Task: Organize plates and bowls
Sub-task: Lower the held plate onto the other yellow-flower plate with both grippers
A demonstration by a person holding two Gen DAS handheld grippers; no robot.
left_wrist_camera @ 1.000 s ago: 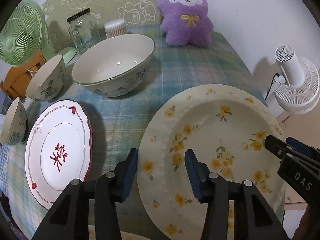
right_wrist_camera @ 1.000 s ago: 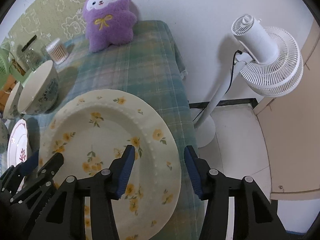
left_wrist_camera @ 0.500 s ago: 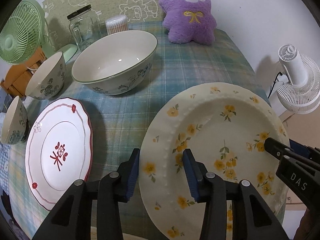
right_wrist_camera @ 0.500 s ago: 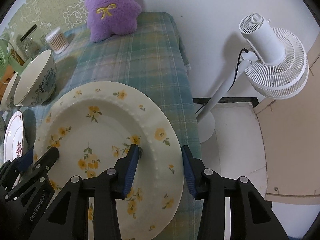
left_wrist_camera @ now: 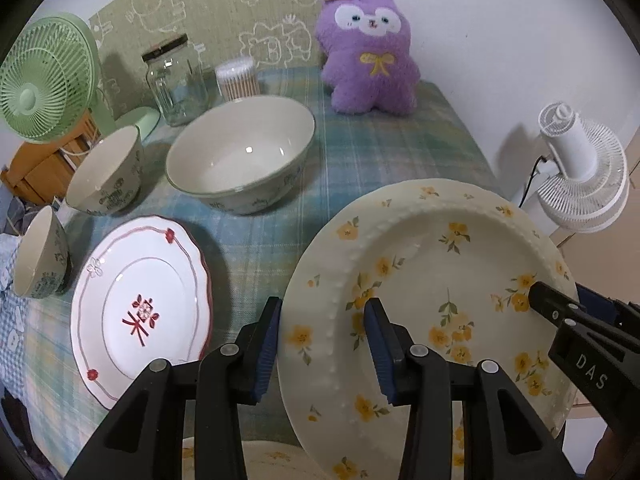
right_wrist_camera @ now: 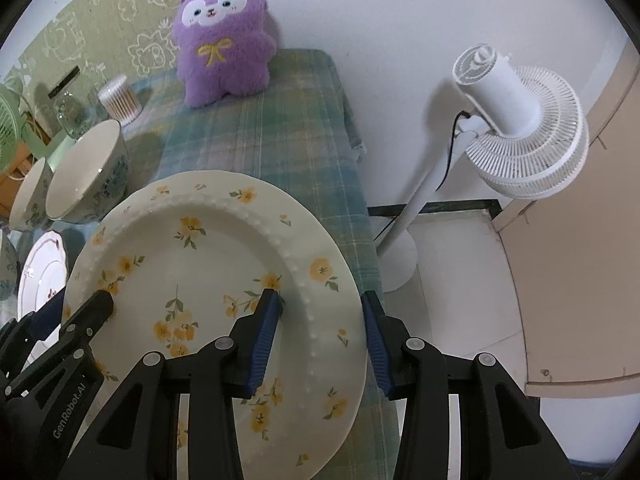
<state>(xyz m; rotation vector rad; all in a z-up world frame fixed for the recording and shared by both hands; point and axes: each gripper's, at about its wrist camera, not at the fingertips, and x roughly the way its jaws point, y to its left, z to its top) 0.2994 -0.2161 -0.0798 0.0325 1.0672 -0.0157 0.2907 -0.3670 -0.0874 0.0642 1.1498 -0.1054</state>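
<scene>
Two grippers clamp one cream plate (left_wrist_camera: 440,280) with a beaded rim and yellow flower sprigs: the left gripper (left_wrist_camera: 324,344) on its left edge, the right gripper (right_wrist_camera: 318,336) on its right, jaws having just closed on the rim. It tilts above the worktop's (left_wrist_camera: 360,152) near right. Lettering reads "DAS" and "GenRobot.AI".

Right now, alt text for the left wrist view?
The left gripper clamps the near-left rim of a cream plate with yellow flowers, while the right gripper holds its opposite edge. Beyond, on a plaid tablecloth, sit a red-trimmed plate, three bowls including a large bowl, a glass jar and a purple plush.
</scene>
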